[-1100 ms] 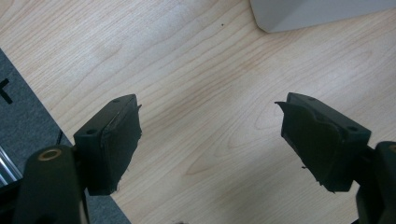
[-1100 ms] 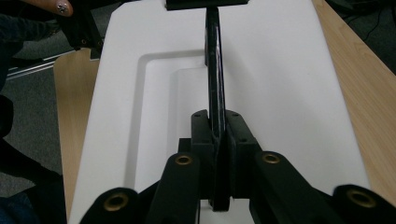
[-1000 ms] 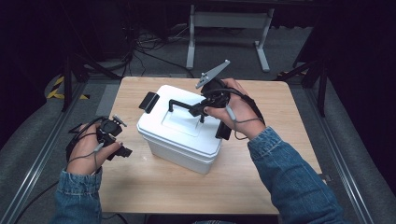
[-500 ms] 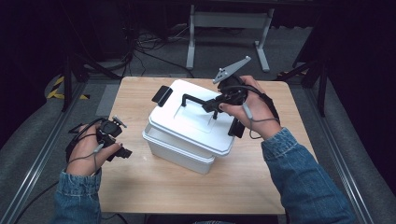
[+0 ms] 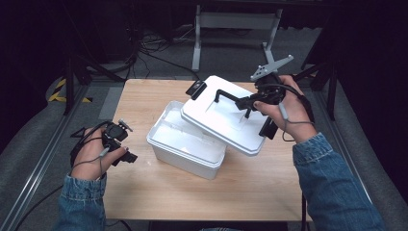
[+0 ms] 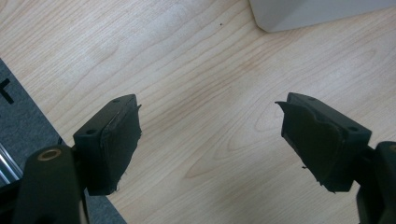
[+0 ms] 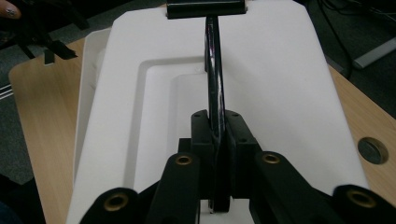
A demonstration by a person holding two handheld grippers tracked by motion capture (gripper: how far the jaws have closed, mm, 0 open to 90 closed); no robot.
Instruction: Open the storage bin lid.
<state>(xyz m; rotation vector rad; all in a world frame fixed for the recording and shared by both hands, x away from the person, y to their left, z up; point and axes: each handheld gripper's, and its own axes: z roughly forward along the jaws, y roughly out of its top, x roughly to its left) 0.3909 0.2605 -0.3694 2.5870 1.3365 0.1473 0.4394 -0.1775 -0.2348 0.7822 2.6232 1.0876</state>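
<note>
White lid (image 5: 226, 120) hangs tilted in the air, off the white box (image 5: 185, 144) & overlapping its far-right edge, low side toward the box. Right tongs (image 5: 244, 102) are clamped tight on the lid's black handle (image 7: 214, 74), which runs straight ahead between the jaws toward a black latch (image 7: 206, 8) at the lid's far end. Box sits open on the desk (image 5: 144, 101), just below & left of those tongs. Left tongs (image 6: 210, 135) hover spread wide, gripping nothing, bare wood beneath; box corner (image 6: 317, 14) lies ahead to their right, well apart.

smooth white plastic lid (image 5: 226, 118), glossy black handle (image 7: 214, 70), wood-grain table (image 6: 196, 93)
</note>
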